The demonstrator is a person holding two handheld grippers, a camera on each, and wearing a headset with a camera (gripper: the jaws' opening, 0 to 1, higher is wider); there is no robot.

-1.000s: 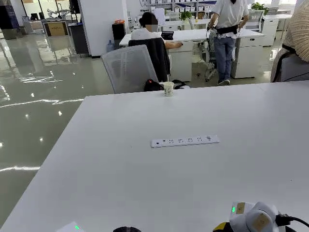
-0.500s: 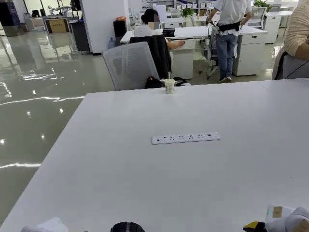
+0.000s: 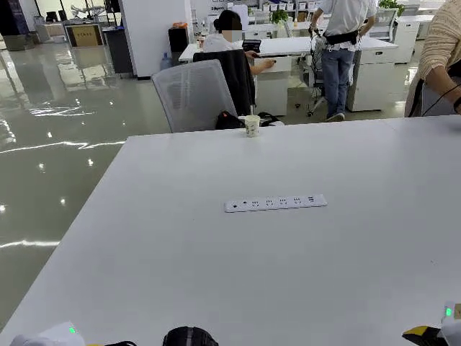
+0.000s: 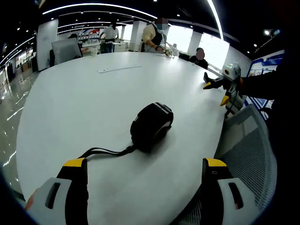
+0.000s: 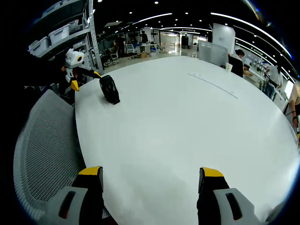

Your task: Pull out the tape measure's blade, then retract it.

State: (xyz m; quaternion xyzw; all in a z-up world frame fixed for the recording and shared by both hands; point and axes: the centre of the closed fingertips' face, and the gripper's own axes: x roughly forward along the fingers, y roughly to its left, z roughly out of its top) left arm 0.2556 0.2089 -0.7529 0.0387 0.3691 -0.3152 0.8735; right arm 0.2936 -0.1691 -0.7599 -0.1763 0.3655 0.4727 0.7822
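The black tape measure (image 4: 151, 125) lies on the white table (image 4: 93, 93) near its front edge, blade in, with a black wrist cord (image 4: 101, 152) trailing toward me. My left gripper (image 4: 144, 163) is open just short of it, with the cord between its yellow-tipped jaws. In the head view the tape measure (image 3: 189, 336) peeks in at the bottom edge, the left gripper (image 3: 54, 336) at the bottom left and the right gripper (image 3: 441, 333) at the bottom right. My right gripper (image 5: 151, 172) is open over bare table, far from the tape measure (image 5: 109, 89).
A white power strip (image 3: 275, 202) lies mid-table and a paper cup (image 3: 251, 125) stands at the far edge. A grey mesh chair (image 5: 44, 140) sits at the near edge. People sit and stand beyond the table; a person's arm (image 3: 439, 43) is at the far right.
Both grippers have spread apart in the head view, the left one leftward and the right one rightward toward the corner. The tape measure has stayed in place.
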